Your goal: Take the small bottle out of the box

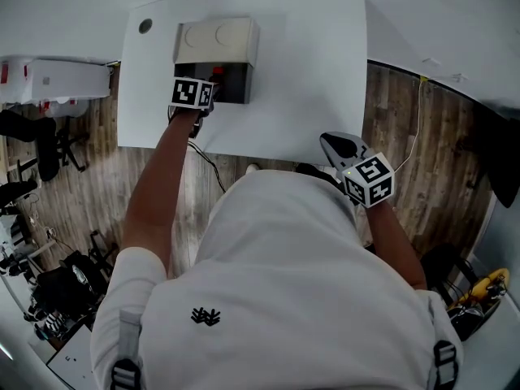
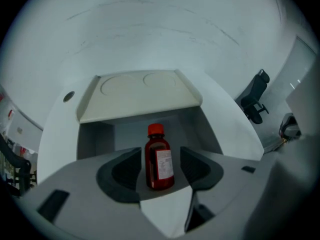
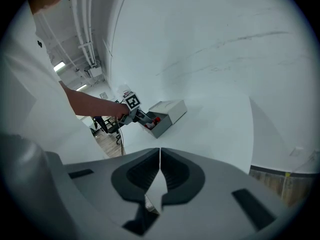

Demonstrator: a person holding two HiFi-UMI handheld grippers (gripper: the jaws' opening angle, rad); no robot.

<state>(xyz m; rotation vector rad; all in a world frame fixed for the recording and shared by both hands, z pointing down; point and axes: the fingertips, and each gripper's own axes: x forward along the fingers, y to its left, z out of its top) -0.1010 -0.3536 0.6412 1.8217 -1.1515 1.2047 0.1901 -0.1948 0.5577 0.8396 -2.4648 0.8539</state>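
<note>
A small dark red bottle (image 2: 159,163) with a red cap and a white label stands upright at the open front of a grey box (image 2: 135,96), whose beige lid is raised. My left gripper (image 2: 160,153) is open around the bottle, with a narrow gap showing on each side of it. In the head view the left gripper (image 1: 213,89) reaches into the box (image 1: 215,43) on the white table (image 1: 309,80). My right gripper (image 3: 160,171) is shut with nothing between its jaws. It hovers off the table's near right edge (image 1: 337,146). From there I see the box (image 3: 169,113) far off.
A round hole (image 1: 145,26) lies in the table's far left corner. A cable (image 1: 207,162) runs over the wooden floor below the near edge. Office chairs (image 2: 255,101) stand off to the sides, and a white shelf unit (image 1: 53,80) is at the left.
</note>
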